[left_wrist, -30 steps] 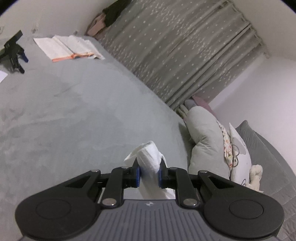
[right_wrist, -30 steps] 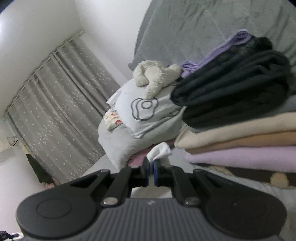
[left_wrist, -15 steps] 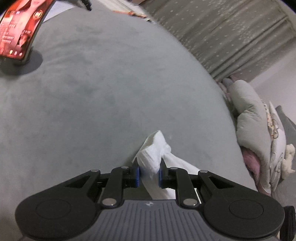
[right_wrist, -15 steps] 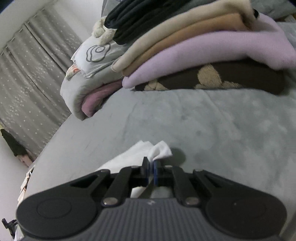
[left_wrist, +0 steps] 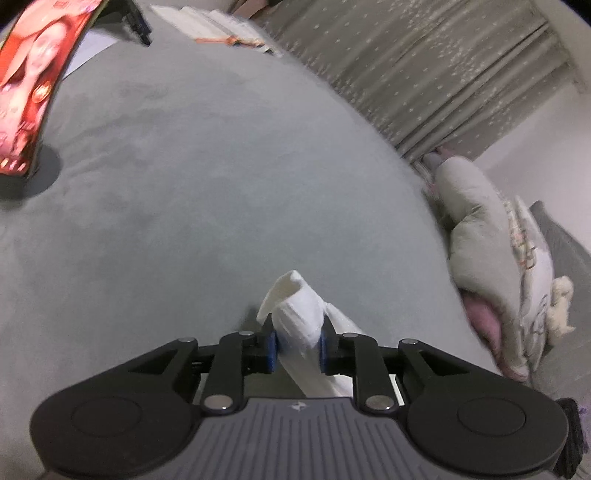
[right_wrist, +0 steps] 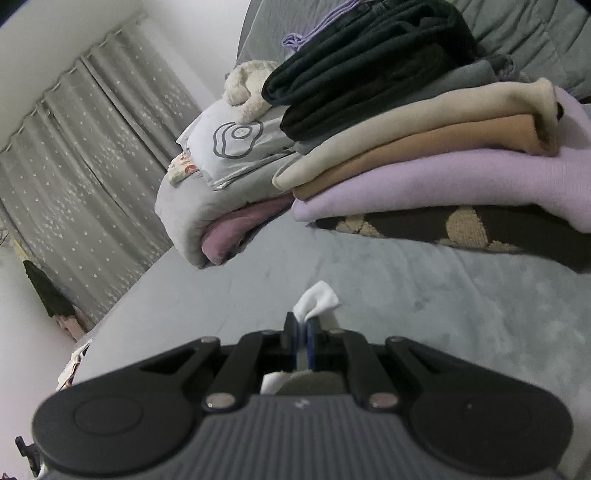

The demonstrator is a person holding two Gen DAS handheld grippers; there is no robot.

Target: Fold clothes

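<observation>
A white garment [left_wrist: 295, 310] is bunched between the blue pads of my left gripper [left_wrist: 297, 345], which is shut on a thick fold of it just above the grey bed cover [left_wrist: 184, 221]. Behind the jaws the cloth trails back under the gripper body. In the right wrist view, my right gripper [right_wrist: 302, 332] is shut on a thin corner of the same white garment [right_wrist: 317, 299], and a small tuft pokes out past its fingertips. The stretch of cloth between the two grippers is hidden.
A stack of folded clothes [right_wrist: 443, 147] lies on the bed ahead of the right gripper, beside pillows [right_wrist: 229, 147] and a plush toy [right_wrist: 247, 88]. A lit screen on a stand [left_wrist: 29, 85] is at the left, folded white items [left_wrist: 221, 29] at the far edge, and a grey curtain [left_wrist: 424, 66] behind.
Both grippers have come down toward the bed cover with the white garment still held. The left view now looks down along the bed, and the screen has come into view.
</observation>
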